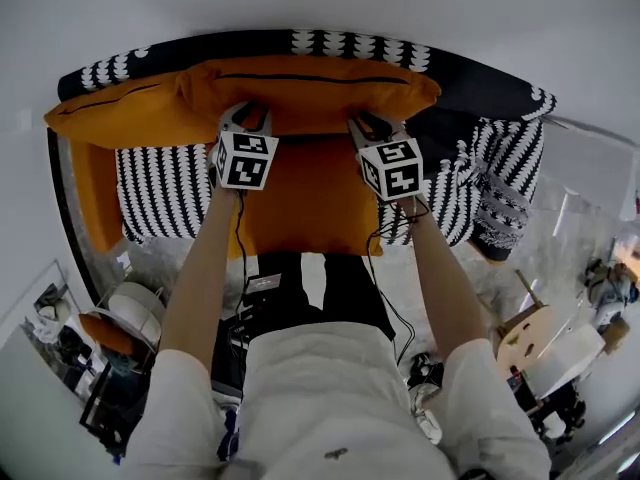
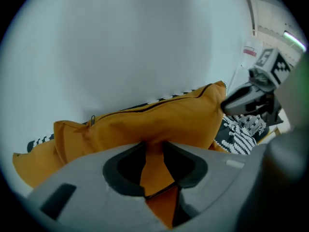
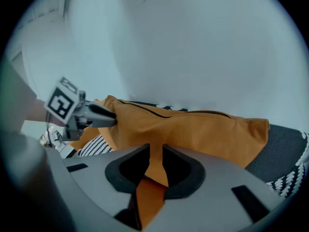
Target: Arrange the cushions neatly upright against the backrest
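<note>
A large orange fabric cushion with a dark zip [image 1: 310, 90] stands along the backrest of a black-and-white patterned sofa [image 1: 160, 193]; the left gripper [image 1: 245, 120] and right gripper [image 1: 370, 126] each pinch a narrow fold of its lower face, jaws nearly together. Likely risks: the thin folds slip free and the cushion flops forward onto the flat orange seat cushion [image 1: 300, 203]; an uneven pull leaves it skewed against the neighbouring orange cushion [image 1: 100, 116].
</note>
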Available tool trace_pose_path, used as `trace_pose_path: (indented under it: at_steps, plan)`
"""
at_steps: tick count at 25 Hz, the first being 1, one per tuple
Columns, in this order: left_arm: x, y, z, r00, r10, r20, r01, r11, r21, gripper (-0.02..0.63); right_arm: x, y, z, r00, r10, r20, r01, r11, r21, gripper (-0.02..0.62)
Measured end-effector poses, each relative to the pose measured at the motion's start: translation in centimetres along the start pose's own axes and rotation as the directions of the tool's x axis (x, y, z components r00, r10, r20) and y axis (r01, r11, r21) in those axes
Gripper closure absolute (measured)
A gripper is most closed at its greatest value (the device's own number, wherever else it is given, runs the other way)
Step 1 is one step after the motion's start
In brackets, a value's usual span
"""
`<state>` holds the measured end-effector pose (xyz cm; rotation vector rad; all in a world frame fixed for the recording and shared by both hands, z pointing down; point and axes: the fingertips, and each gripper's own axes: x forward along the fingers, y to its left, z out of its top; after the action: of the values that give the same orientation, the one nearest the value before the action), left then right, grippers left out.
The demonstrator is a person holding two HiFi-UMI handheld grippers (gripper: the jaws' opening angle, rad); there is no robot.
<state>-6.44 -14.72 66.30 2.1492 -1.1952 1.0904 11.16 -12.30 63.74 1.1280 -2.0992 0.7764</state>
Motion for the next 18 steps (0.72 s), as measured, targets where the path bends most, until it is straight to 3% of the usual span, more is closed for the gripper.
trace_pose_path:
  at_steps: [3, 6, 10, 15, 18]
  plan:
    - [0.9, 0.5, 0.5, 1.0, -0.003, 0.005, 0.003, 1.0, -0.014, 0.483, -2.8, -0.2, -2.5, 1.0, 0.026, 0.002, -0.026, 1.0, 0.018, 0.515]
    - [-0.3, 0.0, 0.3, 1.0, 0.011, 0.019, -0.011, 1.0, 0.019, 0.483, -5.8, -1.2, -6.2, 1.0, 0.007, -0.012, -0.006, 0.995, 0.095, 0.509]
    - [-3.9, -1.1, -2.9, 0.999, 0.036, 0.005, -0.036, 0.998, 0.042, 0.483, -9.5, -0.6, -11.6, 0.998, -0.01, -0.065, 0.019, 0.989, 0.144, 0.483]
    - [-8.2, -2.7, -12.0, 0.993, 0.052, -0.109, -0.059, 0.996, -0.059, 0.483, -12.8, 1.2, -16.3, 0.995, -0.017, -0.103, 0.036, 0.982, 0.186, 0.464]
    - [-11.8, -3.3, -15.6, 0.988, 0.076, -0.133, -0.096, 0.984, -0.148, 0.483, -14.6, 2.2, -18.1, 0.995, -0.019, -0.098, 0.041, 0.973, 0.225, 0.46]
